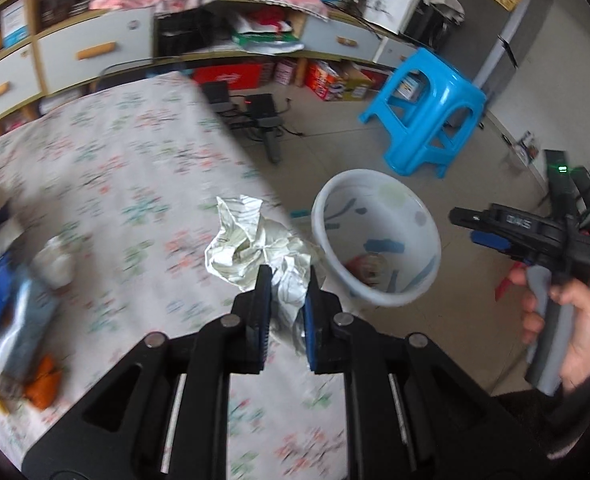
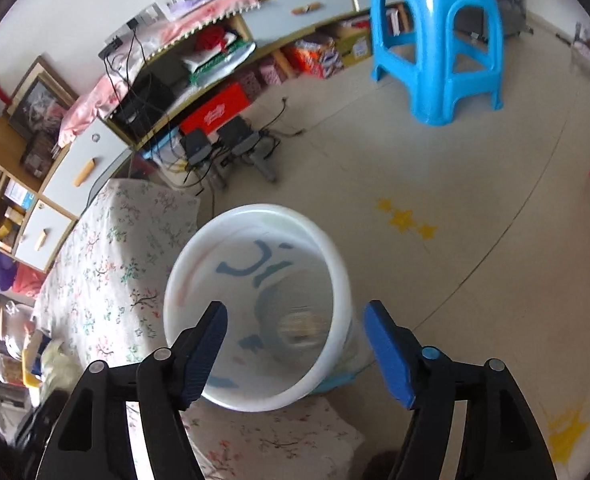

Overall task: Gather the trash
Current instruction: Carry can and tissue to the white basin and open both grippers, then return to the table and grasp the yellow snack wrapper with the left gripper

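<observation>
Crumpled paper [image 1: 255,248] between left tongs [image 1: 288,280]

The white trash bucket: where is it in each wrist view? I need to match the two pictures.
Left wrist view: the white trash bucket is right of centre, on the floor beside the table edge, beyond the crumpled paper that the left gripper holds.
Right wrist view: the bucket sits bottom centre, seen from above, past the open right gripper.
Shared landmark: the blue plastic stool.
</observation>
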